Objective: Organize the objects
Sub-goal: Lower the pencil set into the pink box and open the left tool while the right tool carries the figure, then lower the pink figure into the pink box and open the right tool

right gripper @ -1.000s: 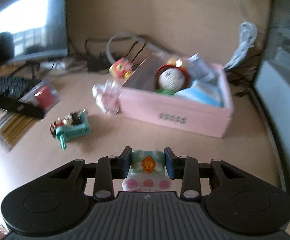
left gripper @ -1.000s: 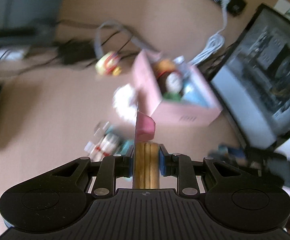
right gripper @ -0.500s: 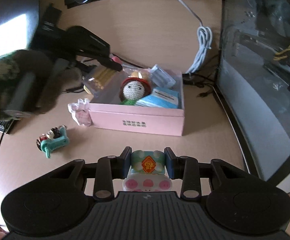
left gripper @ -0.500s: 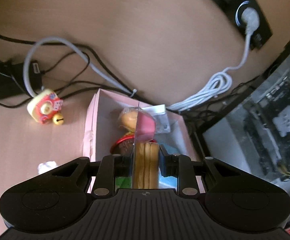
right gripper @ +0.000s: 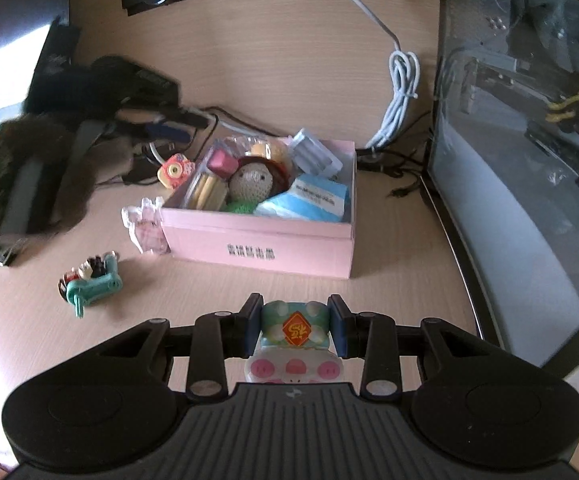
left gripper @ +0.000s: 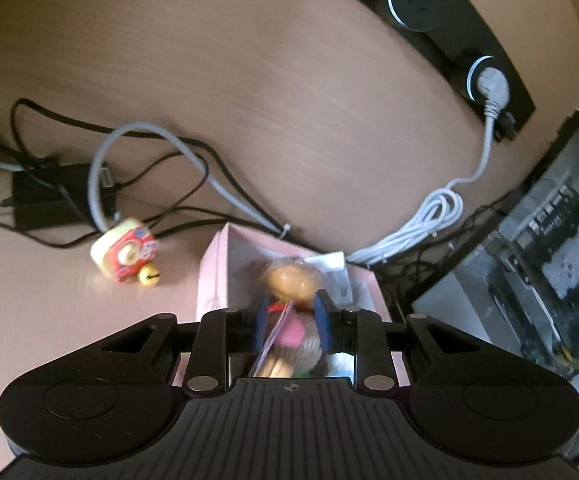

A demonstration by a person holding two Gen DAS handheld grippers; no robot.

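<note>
Since a second ago my left gripper [left gripper: 291,320] has swung over the pink cardboard box [right gripper: 257,240]. The clear packet of yellow sticks with a pink block [right gripper: 205,188] now lies in the box's left end. Left jaws are narrowly apart with the packet in the gap; I cannot tell if they grip it. Right gripper [right gripper: 295,328], near side of the box, has its jaws clamped on a teal-and-white toy with a red diamond [right gripper: 295,368] over the counter [right gripper: 249,60].
</note>
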